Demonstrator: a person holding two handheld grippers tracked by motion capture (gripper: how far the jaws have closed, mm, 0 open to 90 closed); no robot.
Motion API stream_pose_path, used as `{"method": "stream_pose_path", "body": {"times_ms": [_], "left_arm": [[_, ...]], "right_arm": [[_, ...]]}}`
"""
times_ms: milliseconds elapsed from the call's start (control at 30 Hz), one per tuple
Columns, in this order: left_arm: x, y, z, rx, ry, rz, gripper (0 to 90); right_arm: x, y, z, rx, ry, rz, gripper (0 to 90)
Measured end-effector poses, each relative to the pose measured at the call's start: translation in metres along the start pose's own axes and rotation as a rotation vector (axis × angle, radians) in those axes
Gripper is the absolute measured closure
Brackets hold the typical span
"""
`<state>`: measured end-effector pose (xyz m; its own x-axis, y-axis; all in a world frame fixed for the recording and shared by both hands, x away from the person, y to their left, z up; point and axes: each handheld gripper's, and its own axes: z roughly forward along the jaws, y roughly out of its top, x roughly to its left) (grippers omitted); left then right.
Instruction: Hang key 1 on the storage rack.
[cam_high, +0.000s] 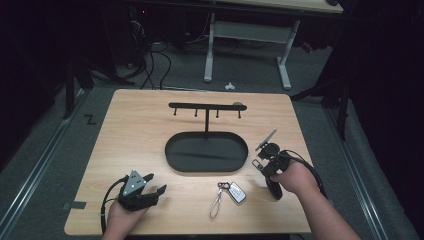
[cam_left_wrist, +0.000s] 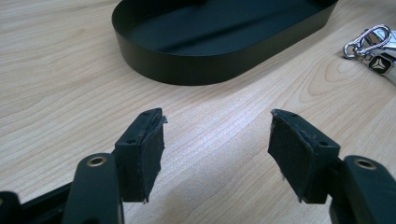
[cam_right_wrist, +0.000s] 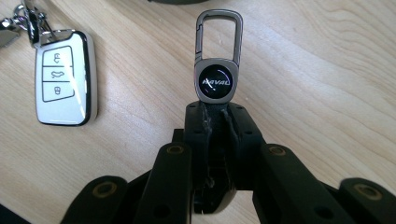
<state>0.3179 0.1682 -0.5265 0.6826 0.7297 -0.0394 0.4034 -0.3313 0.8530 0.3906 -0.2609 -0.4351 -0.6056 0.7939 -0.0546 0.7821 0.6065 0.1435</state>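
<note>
A black key fob (cam_right_wrist: 216, 81) with a round logo badge and a grey carabiner loop is pinched between the jaws of my right gripper (cam_right_wrist: 215, 116), just above the wood. From above, that right gripper (cam_high: 260, 162) sits at the table's right, beside the black oval tray (cam_high: 200, 155). A white car key (cam_right_wrist: 63, 79) with three buttons lies flat to its left; the same white key (cam_high: 236, 192) rests near the front edge with a thin lanyard loop (cam_high: 216, 205). My left gripper (cam_high: 156, 182) rests at the front left, jaws wide apart, nothing between them (cam_left_wrist: 217, 140).
A black rack (cam_high: 206, 106) with several small hooks rises on a post from the tray's back. The tray's wall (cam_left_wrist: 187, 70) stands ahead of the left gripper, and the white key's metal clasp (cam_left_wrist: 369, 39) lies to its right. Bare wood surrounds the tray.
</note>
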Motion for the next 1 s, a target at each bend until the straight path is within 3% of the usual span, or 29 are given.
{"method": "stream_pose_path", "body": {"times_ms": [200, 300, 600, 1000], "left_arm": [[0.0, 0.0, 0.0, 0.0, -0.002, 0.002, 36.1], [0.0, 0.0, 0.001, 0.004, -0.004, 0.005, 36.1], [-0.001, 0.0, 0.001, 0.005, -0.008, 0.007, 36.0], [-0.003, -0.001, 0.002, 0.009, -0.012, 0.011, 36.1]], "right_arm": [[0.001, 0.001, -0.012, -0.002, 0.0, 0.026, 80.7], [0.0, 0.001, -0.017, -0.016, -0.006, 0.004, 80.7], [0.001, 0.004, -0.032, -0.032, -0.018, 0.012, 80.7], [0.012, 0.016, -0.041, -0.047, -0.01, -0.003, 80.7]]}}
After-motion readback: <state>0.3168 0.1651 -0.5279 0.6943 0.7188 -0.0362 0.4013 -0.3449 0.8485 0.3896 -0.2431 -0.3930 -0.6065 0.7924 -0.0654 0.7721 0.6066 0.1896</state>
